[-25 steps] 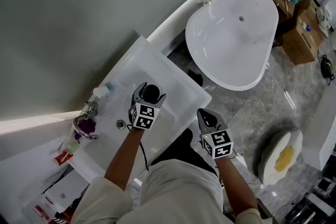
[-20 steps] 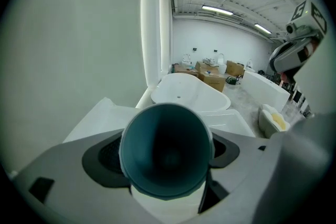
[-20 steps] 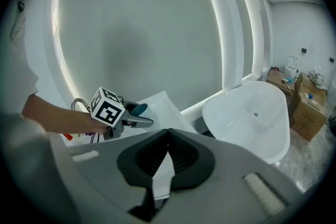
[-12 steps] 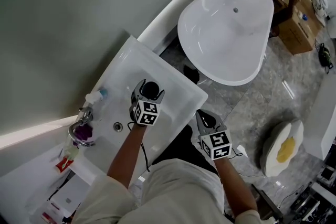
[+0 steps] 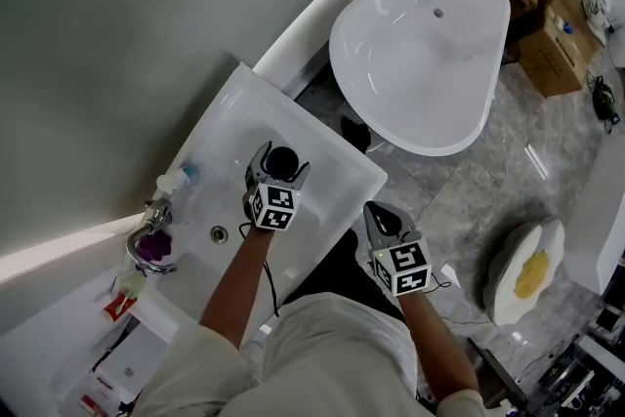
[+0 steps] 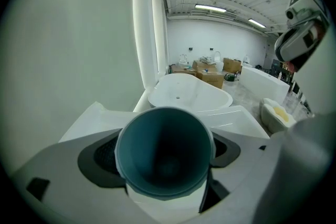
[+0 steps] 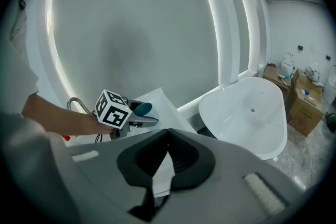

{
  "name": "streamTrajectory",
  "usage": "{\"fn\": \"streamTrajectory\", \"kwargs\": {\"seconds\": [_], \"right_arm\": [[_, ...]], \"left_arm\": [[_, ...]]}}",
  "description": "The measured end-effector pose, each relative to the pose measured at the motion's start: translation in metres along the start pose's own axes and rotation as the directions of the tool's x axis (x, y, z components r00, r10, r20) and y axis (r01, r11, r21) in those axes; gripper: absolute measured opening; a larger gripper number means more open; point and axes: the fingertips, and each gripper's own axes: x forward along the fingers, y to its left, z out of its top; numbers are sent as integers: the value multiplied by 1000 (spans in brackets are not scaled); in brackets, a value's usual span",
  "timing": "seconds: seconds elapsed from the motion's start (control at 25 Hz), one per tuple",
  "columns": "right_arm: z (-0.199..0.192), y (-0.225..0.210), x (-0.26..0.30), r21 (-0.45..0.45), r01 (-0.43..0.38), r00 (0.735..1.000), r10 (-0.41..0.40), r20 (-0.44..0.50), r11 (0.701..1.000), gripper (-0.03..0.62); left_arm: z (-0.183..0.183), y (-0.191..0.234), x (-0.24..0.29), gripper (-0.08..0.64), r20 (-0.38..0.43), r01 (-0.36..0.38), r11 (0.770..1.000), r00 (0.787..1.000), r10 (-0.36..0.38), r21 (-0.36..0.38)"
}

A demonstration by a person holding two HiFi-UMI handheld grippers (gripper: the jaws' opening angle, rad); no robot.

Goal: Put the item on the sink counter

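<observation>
Fingers [image 6: 97, 157] of the left gripper [image 5: 280, 165] are spread wide and pressed against both sides of a teal cup [image 6: 163, 157]. The cup is held over the end of the white sink tabletop [image 5: 332, 176] nearest the bathtub [image 5: 420, 44]; contact with the tabletop cannot be told. Fingers [image 7: 186, 157] of the right gripper [image 5: 383, 218] are closed together on nothing, off the tabletop's front edge.

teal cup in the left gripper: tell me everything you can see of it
The teal cup is round and plain, looks like matte plastic, and shows no handle. Its dark inside looks empty. It sits between the left gripper's jaws, pads against its sides, mouth toward that gripper's camera. It hangs over the white sink counter. Whether its base touches the counter can't be told.
</observation>
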Motion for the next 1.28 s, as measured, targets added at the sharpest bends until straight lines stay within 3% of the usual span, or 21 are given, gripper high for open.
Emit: {"fn": "streamTrajectory", "kwargs": {"seconds": [0.52, 1.28], "right_arm": [[9, 9, -6, -25, -8, 1000, 9, 18, 1000, 11], [30, 41, -55, -95, -7, 993, 18, 116, 995, 11]], "left_arm": [[11, -1, -19, 463, 45, 22, 999, 999, -21, -24], [39, -26, -127, 460, 143, -3, 1000, 990, 6, -24]]}}
